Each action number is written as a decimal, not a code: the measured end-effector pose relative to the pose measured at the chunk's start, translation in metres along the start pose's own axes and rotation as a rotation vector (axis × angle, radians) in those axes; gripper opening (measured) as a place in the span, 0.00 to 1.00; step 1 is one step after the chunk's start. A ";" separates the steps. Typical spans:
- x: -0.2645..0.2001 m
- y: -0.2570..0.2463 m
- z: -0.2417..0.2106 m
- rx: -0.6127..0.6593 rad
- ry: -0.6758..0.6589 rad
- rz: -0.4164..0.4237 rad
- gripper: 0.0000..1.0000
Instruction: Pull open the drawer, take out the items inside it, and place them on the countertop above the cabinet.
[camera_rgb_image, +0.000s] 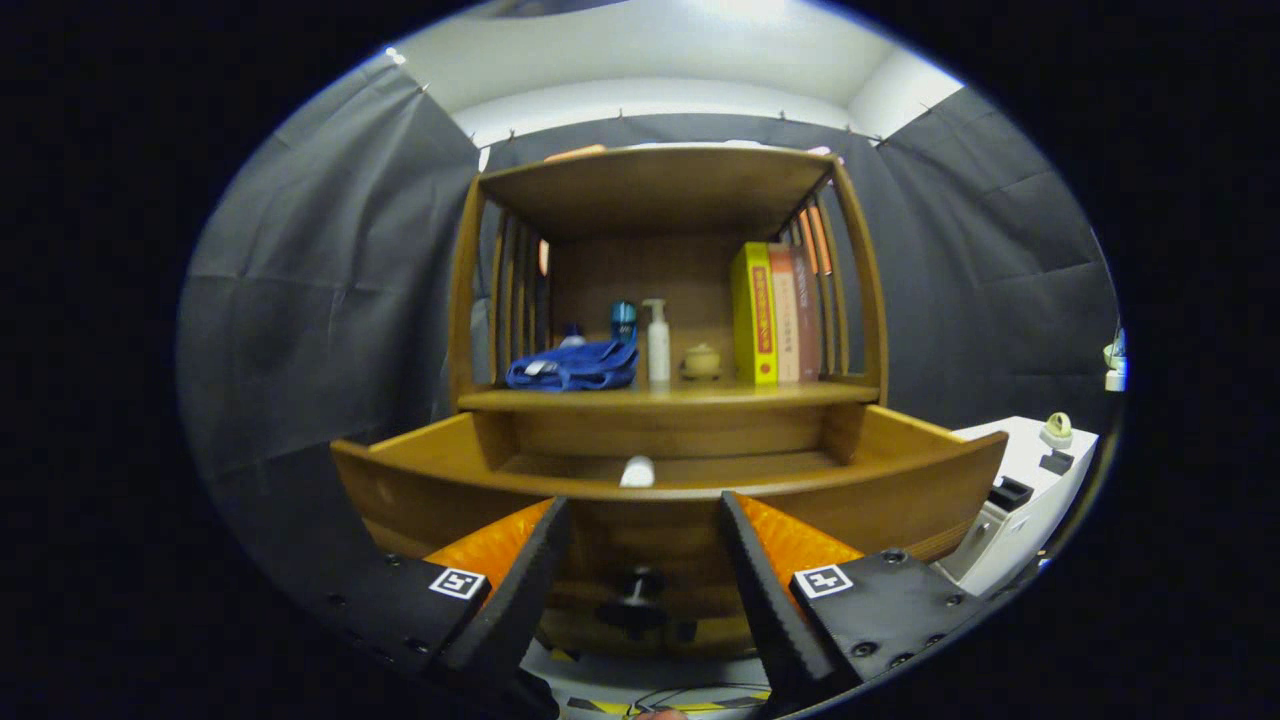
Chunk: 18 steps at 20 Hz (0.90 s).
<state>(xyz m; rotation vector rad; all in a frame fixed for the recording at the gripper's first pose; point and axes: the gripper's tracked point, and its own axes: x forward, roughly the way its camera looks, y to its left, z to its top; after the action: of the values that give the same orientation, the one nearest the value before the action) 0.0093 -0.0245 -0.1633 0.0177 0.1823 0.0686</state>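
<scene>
The wooden cabinet's drawer (880, 500) is pulled out toward me, its front panel just ahead of my fingers. Its dark knob (637, 590) sits low between them, untouched. Inside the drawer a small white object (637, 471) lies near the front middle. My gripper (640, 525) is open, fingers spread on either side of the knob, holding nothing. The countertop (670, 397) above the drawer carries a blue cloth (575, 365), a blue bottle (623, 320), a white pump bottle (657, 342), a small tan jar (700, 361) and upright books (775, 312).
The cabinet has slatted sides and a top shelf (655, 185) over the countertop. A white unit (1020, 500) with small items stands to the drawer's right. Yellow-black tape and a cable (690, 695) lie on the floor below the fingers.
</scene>
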 end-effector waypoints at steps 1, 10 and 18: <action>0.001 -0.006 0.019 0.012 -0.027 0.001 0.97; 0.099 -0.020 0.146 -0.076 -0.038 0.018 0.98; 0.180 0.032 0.060 -0.151 0.473 0.122 0.99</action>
<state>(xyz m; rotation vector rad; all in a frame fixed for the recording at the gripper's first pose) 0.1951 0.0194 -0.1364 -0.1394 0.6481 0.2081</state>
